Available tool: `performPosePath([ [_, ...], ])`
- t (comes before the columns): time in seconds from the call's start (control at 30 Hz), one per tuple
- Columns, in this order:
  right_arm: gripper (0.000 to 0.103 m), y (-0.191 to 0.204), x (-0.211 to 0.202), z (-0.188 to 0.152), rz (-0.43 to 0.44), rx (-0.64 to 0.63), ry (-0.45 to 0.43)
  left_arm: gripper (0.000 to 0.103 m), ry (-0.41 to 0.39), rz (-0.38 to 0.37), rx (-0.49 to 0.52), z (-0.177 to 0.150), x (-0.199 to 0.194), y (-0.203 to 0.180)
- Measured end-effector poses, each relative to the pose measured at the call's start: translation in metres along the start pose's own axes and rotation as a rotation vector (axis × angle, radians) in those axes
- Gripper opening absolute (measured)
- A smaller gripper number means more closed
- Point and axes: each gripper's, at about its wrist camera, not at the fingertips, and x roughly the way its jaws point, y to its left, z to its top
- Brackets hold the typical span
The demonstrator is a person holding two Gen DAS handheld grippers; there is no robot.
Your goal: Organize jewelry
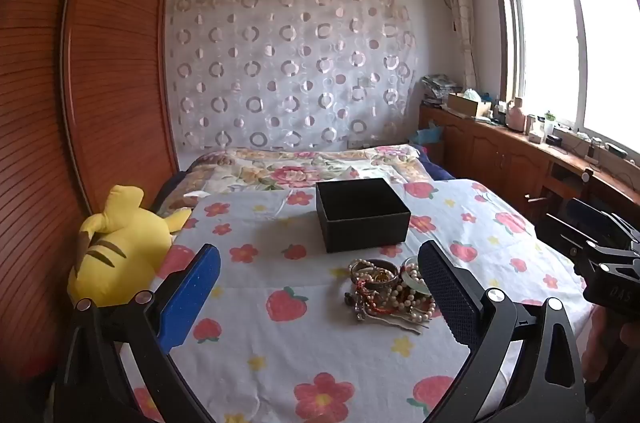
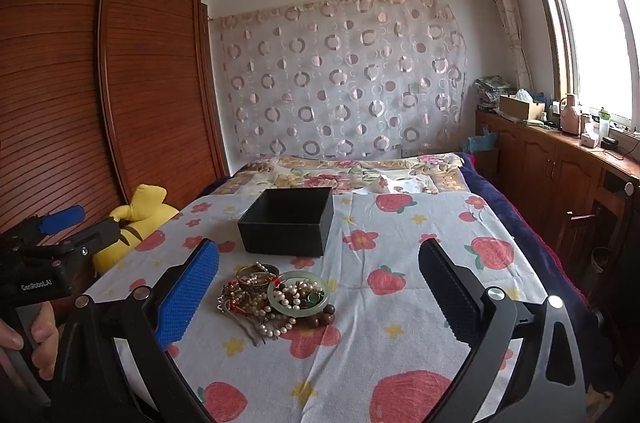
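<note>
A tangled pile of jewelry [image 1: 386, 291] [image 2: 276, 297] lies on the strawberry-print cloth: pearl strands, brown beads, a metal bangle, a pale green bangle [image 2: 298, 293], hairpins. Behind it stands an open black box [image 1: 362, 215] [image 2: 288, 221], whose inside I cannot see into. My left gripper [image 1: 320, 287] is open; the pile sits just inside its right finger, untouched. My right gripper [image 2: 320, 283] is open too, with the pile near its blue left finger [image 2: 188, 297] and nothing gripped. Each gripper shows at the edge of the other's view.
A yellow plush toy [image 1: 116, 247] [image 2: 136, 219] lies at the cloth's left edge by a wooden wardrobe [image 1: 104, 71]. A floral quilt [image 2: 344, 175] covers the bed behind the box. Wooden cabinets [image 2: 552, 159] with clutter line the window wall on the right. A hand [image 2: 38, 339] holds the left gripper's handle.
</note>
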Motion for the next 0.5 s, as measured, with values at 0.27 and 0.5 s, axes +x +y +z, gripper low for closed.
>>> performPosePath([
  [0.27,0.101,0.0006,-0.0007,0.0005,-0.001,-0.006,0.002,0.096,0.004,0.0,-0.003,-0.0003,-0.0006,0.0003],
  [0.5,0.101,0.0016,-0.0014,0.0011,0.0,-0.006,0.0,0.096,0.007,-0.001,-0.001,0.0001,0.0001,-0.0002],
])
